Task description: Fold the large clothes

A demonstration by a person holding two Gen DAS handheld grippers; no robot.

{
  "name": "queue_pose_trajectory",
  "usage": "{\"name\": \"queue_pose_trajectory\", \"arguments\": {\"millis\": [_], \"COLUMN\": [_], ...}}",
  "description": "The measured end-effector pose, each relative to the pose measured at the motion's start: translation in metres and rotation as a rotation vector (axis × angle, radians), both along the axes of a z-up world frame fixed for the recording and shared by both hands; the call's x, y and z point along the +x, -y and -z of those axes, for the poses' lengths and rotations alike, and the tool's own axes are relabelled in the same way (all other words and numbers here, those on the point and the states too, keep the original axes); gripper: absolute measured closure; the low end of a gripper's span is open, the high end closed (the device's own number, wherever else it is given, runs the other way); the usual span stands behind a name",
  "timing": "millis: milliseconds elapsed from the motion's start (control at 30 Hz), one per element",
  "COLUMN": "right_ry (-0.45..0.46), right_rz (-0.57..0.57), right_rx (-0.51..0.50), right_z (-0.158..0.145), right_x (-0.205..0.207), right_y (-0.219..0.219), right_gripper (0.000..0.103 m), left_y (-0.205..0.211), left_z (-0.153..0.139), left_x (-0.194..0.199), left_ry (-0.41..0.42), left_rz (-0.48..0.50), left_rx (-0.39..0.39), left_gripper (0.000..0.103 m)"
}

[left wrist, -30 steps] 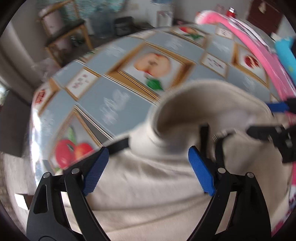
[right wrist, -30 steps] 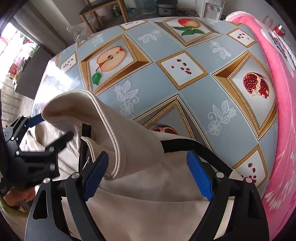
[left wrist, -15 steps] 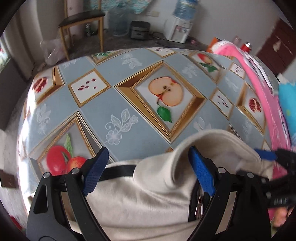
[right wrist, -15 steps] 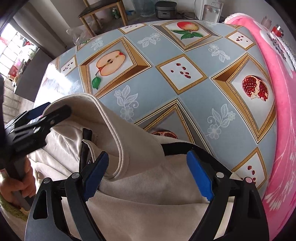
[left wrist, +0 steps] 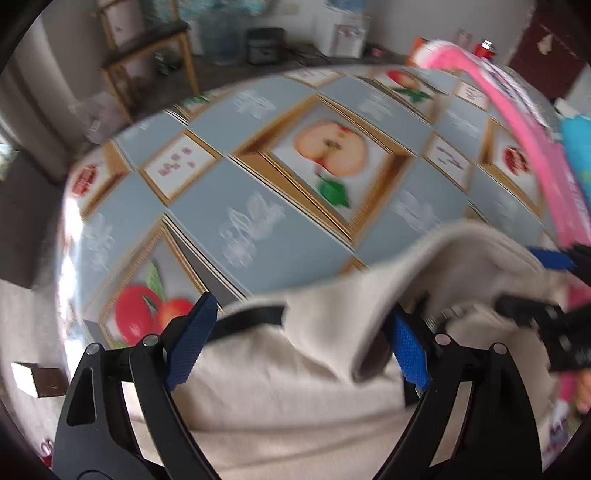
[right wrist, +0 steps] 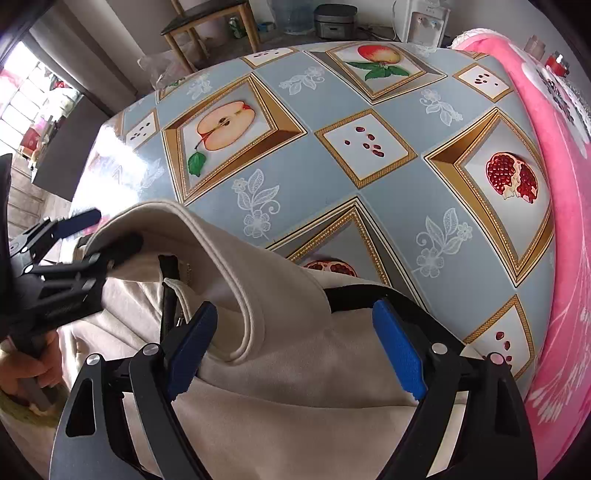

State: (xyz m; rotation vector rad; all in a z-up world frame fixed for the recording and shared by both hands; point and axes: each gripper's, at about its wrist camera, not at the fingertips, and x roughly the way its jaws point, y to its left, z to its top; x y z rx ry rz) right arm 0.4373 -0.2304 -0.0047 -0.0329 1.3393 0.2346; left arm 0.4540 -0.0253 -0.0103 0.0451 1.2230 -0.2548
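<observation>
A large cream garment [right wrist: 295, 398] with black zip trim [right wrist: 354, 295] lies on the fruit-patterned table [right wrist: 317, 177], and its hood or collar edge [right wrist: 207, 236] stands up in a curl. My right gripper [right wrist: 295, 349] hangs open over the cloth, with the curled edge leaning by its left pad. My left gripper [left wrist: 299, 345] is open too, cream fabric [left wrist: 295, 398] spread under its blue pads. In the right wrist view the left gripper [right wrist: 98, 234] straddles the far tip of the raised edge without pinching it. The right gripper [left wrist: 535, 284] shows at the right edge of the blurred left wrist view.
A pink blanket [right wrist: 554, 206] runs along the table's right side. Beyond the far table edge stand a wooden stool [right wrist: 207, 22], a rice cooker [right wrist: 334, 18] and a water dispenser [right wrist: 421, 18]. A hand [right wrist: 26, 369] grips the left tool's handle.
The left wrist view has swung and rolled, turning blurred. In the right wrist view the left gripper has climbed to the raised edge's tip. The right gripper and the cloth under it have stayed put.
</observation>
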Motion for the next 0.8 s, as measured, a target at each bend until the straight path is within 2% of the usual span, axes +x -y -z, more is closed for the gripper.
{"name": "queue_pose_trajectory", "arguments": {"millis": [200, 433, 500, 633, 767, 800], "right_ry": [-0.003, 0.001, 0.01, 0.029, 0.059, 0.071], "right_rz": [0.003, 0.007, -0.014, -0.054, -0.074, -0.083], "right_rx": [-0.002, -0.006, -0.004, 0.007, 0.024, 0.036], "right_z": [0.003, 0.013, 0.01, 0.009, 0.006, 0.003], "right_x": [-0.001, -0.006, -0.016, -0.036, -0.046, -0.049], "right_y": [-0.001, -0.005, -0.004, 0.003, 0.008, 0.008], "right_gripper": [0.019, 0.019, 0.019, 0.019, 0.019, 0.019], "left_y": [-0.003, 0.003, 0.008, 0.016, 0.021, 0.022], "left_z": [0.013, 0.015, 0.011, 0.0, -0.005, -0.005], "left_x": [-0.011, -0.013, -0.019, -0.047, -0.065, -0.066], "left_ry": [-0.071, 0.005, 0.028, 0.15, 0.234, 0.241], "left_rz": [0.065, 0.085, 0.137, 0.282, 0.352, 0.359], "left_rx": [-0.024, -0.041, -0.02, 0.107, 0.166, 0.166], "left_gripper": [0.019, 0.019, 0.021, 0.021, 0.022, 0.027]}}
